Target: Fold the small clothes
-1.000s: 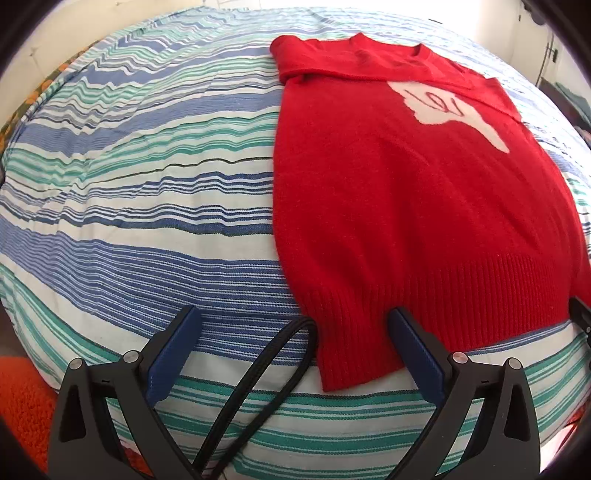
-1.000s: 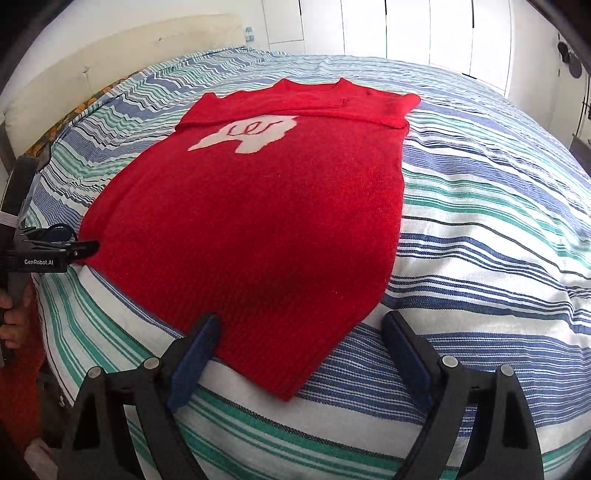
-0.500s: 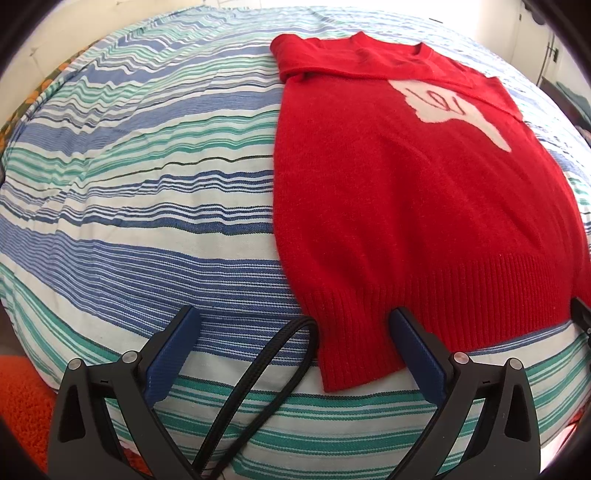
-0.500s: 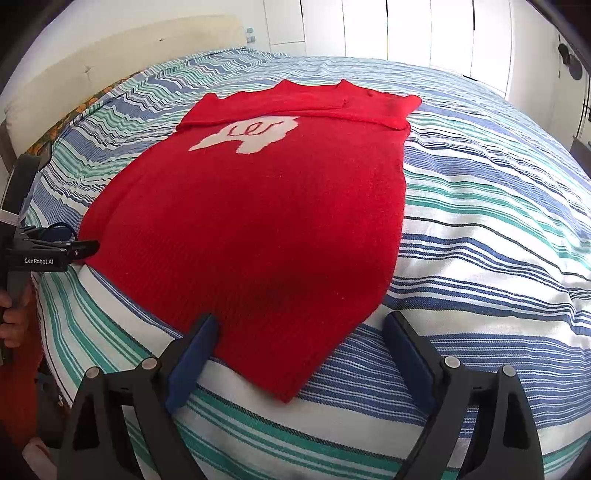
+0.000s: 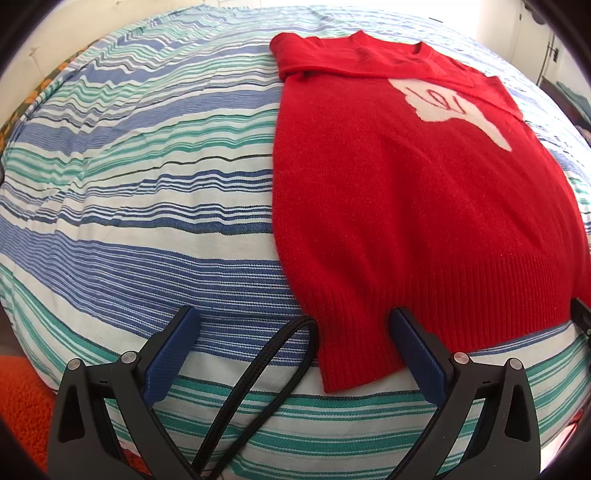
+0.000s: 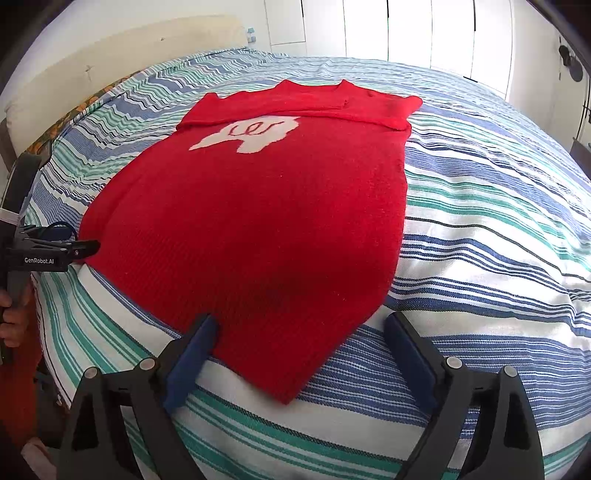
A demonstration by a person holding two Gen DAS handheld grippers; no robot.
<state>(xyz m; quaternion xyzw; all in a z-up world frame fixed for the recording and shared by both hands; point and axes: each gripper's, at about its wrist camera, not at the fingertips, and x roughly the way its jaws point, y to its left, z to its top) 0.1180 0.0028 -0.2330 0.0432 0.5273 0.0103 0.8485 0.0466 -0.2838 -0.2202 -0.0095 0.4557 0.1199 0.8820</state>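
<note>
A small red knit sweater (image 5: 406,206) with a white motif lies flat on the striped bed, sleeves folded across the chest, ribbed hem toward me. It also shows in the right wrist view (image 6: 266,229). My left gripper (image 5: 295,332) is open and empty, its jaws either side of the hem's near left corner. My right gripper (image 6: 299,339) is open and empty, its jaws either side of the hem's near right corner. The left gripper (image 6: 74,251) shows from the side at the left edge of the right wrist view.
The bedspread (image 5: 147,184) has blue, green and white stripes. A black cable loop (image 5: 280,354) lies between the left gripper's fingers. An orange rug (image 5: 22,398) lies beside the bed. A padded headboard (image 6: 110,59) and white closet doors (image 6: 406,29) stand behind.
Both grippers have barely moved; the right one has edged slightly closer to the hem corner. The sweater lies as before.
</note>
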